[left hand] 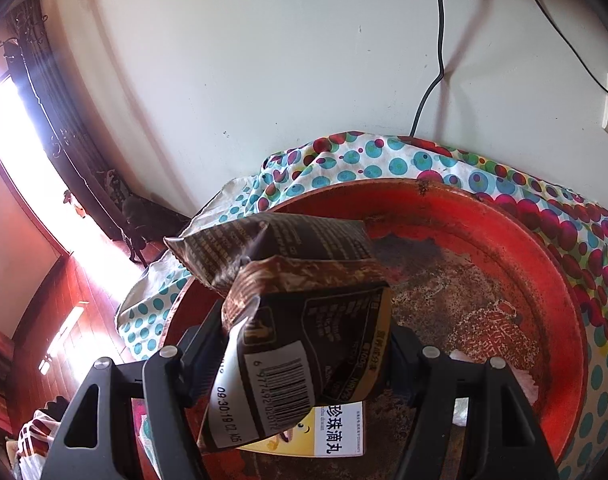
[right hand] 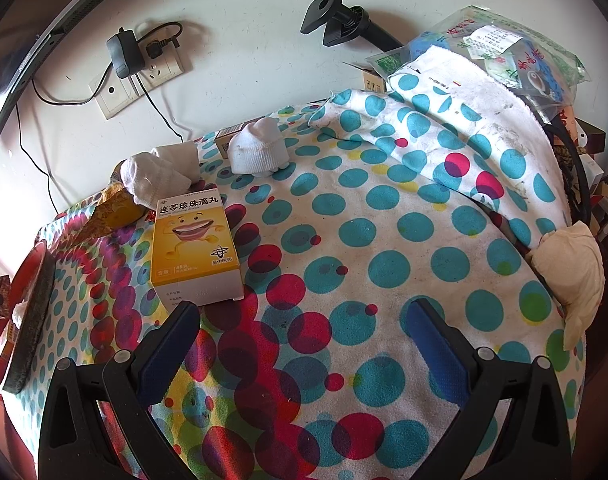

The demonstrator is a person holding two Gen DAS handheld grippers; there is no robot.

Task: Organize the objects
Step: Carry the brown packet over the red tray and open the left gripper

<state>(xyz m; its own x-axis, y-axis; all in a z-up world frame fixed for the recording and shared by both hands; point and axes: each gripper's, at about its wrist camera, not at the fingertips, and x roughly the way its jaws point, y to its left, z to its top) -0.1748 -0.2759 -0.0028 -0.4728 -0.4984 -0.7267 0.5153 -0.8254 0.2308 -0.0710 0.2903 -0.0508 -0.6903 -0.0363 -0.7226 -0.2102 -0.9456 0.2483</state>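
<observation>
My left gripper (left hand: 299,360) is shut on a brown foil snack packet (left hand: 304,320) with a barcode, holding it above a round red tray (left hand: 504,232) with a worn, rusty floor. Beneath the packet, a yellow and white medicine box (left hand: 336,434) lies in the tray. In the right wrist view my right gripper (right hand: 304,312) stands open over the polka-dot cloth (right hand: 384,264), with nothing between its fingers. Just beyond its left finger, a second yellow medicine box (right hand: 195,248) stands on the cloth. The red tray (right hand: 27,308) shows at the left edge.
Two white socks (right hand: 259,152) (right hand: 159,172) and a yellow packet (right hand: 115,208) lie near the wall. A cream pouch (right hand: 572,276) sits at the right edge. Plastic bags (right hand: 504,52) top a covered mound at the back right. White tissue (left hand: 460,356) is in the tray.
</observation>
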